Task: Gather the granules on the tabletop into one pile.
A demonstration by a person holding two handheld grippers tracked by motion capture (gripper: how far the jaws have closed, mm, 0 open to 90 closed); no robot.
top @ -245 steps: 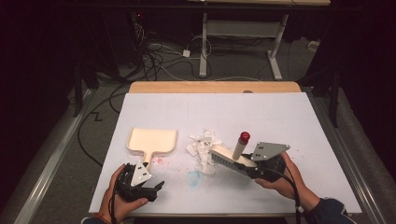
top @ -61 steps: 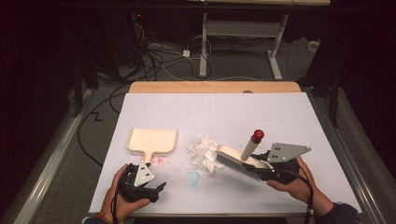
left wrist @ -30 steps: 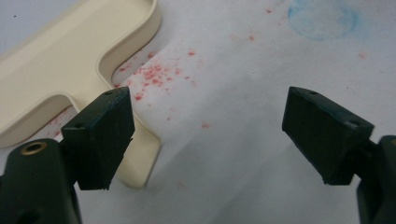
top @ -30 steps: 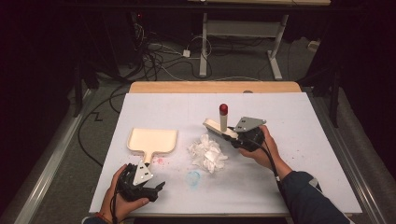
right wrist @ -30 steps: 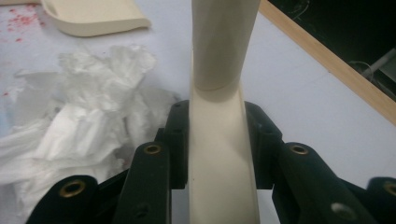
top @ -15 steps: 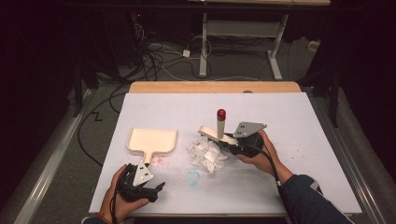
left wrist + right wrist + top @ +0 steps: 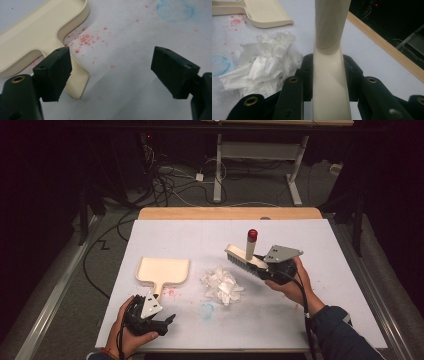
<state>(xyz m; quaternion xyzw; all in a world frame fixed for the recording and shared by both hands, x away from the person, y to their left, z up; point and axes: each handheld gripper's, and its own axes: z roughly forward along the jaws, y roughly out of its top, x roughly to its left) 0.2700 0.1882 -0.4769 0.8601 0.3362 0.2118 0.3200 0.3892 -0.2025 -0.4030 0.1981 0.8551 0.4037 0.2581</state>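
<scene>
My right gripper (image 7: 272, 269) is shut on a cream hand brush (image 7: 245, 257) with a red-tipped handle, held above the table just right of a pile of crumpled white paper (image 7: 221, 284). In the right gripper view the brush back (image 7: 329, 75) is clamped between the jaws, with the paper (image 7: 264, 65) lower left. A cream dustpan (image 7: 162, 271) lies flat left of the paper. My left gripper (image 7: 167, 320) rests near the front edge, open, just below the dustpan's handle (image 7: 75, 82); its fingers (image 7: 53, 72) hold nothing.
The white table sheet (image 7: 325, 270) carries red crumbs (image 7: 86, 40) beside the dustpan handle and a blue smudge (image 7: 206, 309) in front of the paper. A wooden edge (image 7: 230, 213) runs along the far side. Cables and a desk frame (image 7: 260, 155) lie on the floor beyond.
My right gripper has carried the brush from the front right up and leftward, behind the paper pile, then slightly right again. The paper pile has been pushed left. The left gripper has stayed put.
</scene>
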